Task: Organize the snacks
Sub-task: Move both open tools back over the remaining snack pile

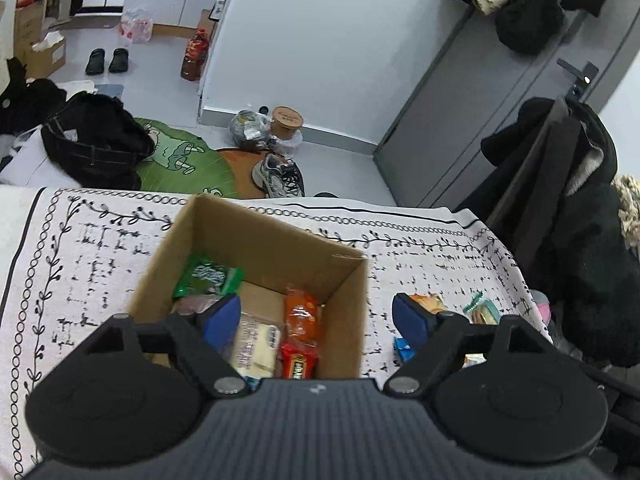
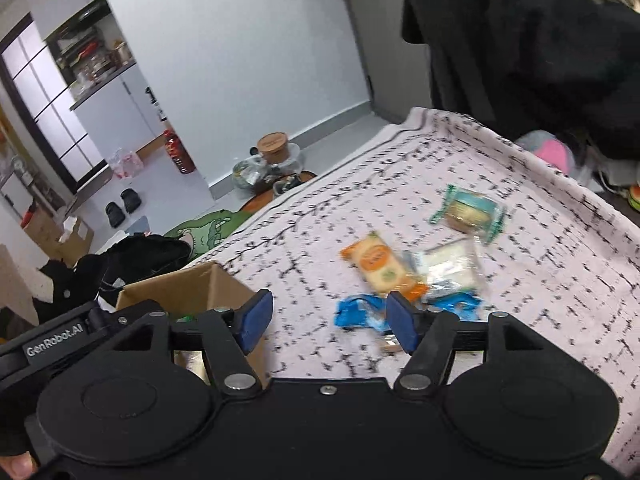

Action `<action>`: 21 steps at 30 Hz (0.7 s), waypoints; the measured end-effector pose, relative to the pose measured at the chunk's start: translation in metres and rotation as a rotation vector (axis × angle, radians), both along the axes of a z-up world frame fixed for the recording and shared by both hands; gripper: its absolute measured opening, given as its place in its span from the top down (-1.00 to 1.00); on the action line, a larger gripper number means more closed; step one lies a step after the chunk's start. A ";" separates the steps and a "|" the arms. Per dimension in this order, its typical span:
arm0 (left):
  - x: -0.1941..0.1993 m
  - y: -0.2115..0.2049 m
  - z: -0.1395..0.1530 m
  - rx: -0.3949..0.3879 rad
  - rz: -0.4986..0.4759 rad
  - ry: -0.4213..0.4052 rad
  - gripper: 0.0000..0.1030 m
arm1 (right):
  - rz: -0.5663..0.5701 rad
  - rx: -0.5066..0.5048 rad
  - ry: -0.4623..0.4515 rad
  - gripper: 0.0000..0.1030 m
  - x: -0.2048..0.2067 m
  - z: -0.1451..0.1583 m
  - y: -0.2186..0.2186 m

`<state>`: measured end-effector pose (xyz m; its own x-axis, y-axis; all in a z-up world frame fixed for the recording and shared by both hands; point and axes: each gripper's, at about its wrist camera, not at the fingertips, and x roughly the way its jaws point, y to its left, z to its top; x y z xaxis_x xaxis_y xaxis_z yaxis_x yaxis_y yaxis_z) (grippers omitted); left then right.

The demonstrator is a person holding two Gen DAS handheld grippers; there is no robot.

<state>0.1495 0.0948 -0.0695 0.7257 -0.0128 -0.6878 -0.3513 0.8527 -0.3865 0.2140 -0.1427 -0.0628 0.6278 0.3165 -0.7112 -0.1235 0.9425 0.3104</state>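
the cardboard box [image 1: 256, 248] stands open on the patterned cloth [image 1: 92, 256] that covers the worktop. the left claw [image 1: 318, 322] hangs over the box's near right part with its blue pads wide apart and nothing between them. its left pad [image 1: 222, 320] is over the inside of the box, and its right pad [image 1: 412, 322] is outside the box wall, over the cloth.

four packets can be made out in the box: a green packet [image 1: 208, 278] at the far left, an orange packet [image 1: 301, 312] by the right wall, a red packet [image 1: 299, 358] just near of the orange one, and a pale packet [image 1: 256, 346] in the middle, touching the red one. a purplish shape behind the left pad is too hidden to tell.

the right claw [image 2: 330, 322] is over the cloth to the right of the box [image 2: 192, 288], its pads apart and empty. the loose snacks lie just beyond and to the right of it. at least four are there, though the picture is blurred: an orange wrapped biscuit [image 2: 378, 266], a clear packet [image 2: 450, 266] touching it on the right, a teal-edged packet [image 2: 468, 210] farther off, apart from the others, and a blue packet [image 2: 358, 312] nearest, just left of the right pad [image 2: 402, 322]. more blue wrapper [image 2: 460, 304] shows to the right of that pad; whether it is a separate packet cannot be told.
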 end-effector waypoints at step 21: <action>0.037 -0.078 0.004 0.086 -0.107 0.030 -0.59 | -0.047 0.022 0.093 -0.21 0.023 -0.023 -0.078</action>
